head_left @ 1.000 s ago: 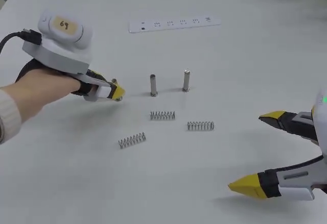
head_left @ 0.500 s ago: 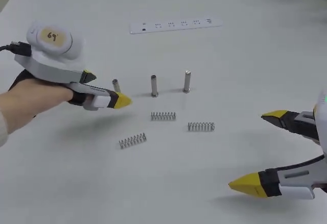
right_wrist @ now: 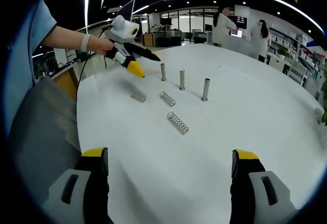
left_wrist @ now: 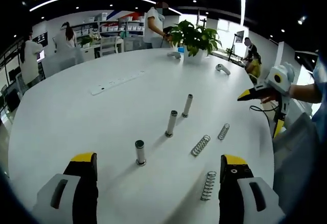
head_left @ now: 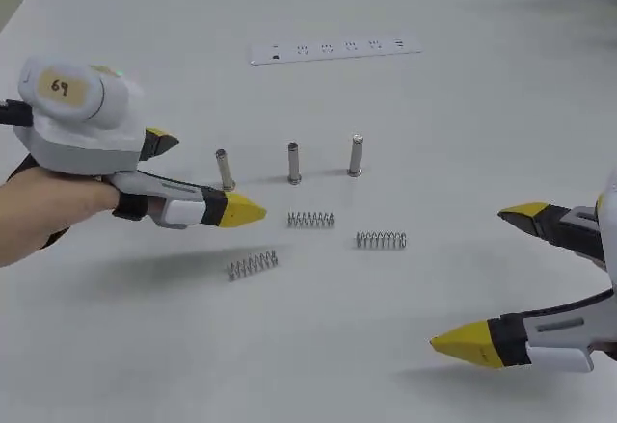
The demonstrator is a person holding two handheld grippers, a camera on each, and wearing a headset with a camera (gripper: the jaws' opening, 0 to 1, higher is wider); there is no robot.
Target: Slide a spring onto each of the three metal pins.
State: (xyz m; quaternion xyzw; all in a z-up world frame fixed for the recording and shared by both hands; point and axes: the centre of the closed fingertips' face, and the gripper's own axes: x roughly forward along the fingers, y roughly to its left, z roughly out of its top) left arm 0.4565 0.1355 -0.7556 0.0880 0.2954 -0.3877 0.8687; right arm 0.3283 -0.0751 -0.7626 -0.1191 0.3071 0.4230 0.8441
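Three metal pins stand upright in a row on the white table: the left pin (head_left: 225,169), the middle pin (head_left: 293,163) and the right pin (head_left: 356,154). In front of them lie three loose springs: the left spring (head_left: 252,265), the middle spring (head_left: 310,219) and the right spring (head_left: 381,240). My left gripper (head_left: 210,174) is open just left of the left pin, holding nothing. In the left gripper view the nearest pin (left_wrist: 140,152) stands ahead between the jaws, with a spring (left_wrist: 208,185) near the right jaw. My right gripper (head_left: 487,278) hovers open and empty at the near right, well away from the springs.
A white power strip (head_left: 335,49) lies at the back of the table. A potted plant (left_wrist: 194,38) and small white devices (left_wrist: 223,69) sit on the far side. A mesh chair (right_wrist: 41,132) stands by the table edge. People stand in the background.
My left gripper opened and drew back toward the near left, leaving the left pin standing free. The right gripper stayed in place.
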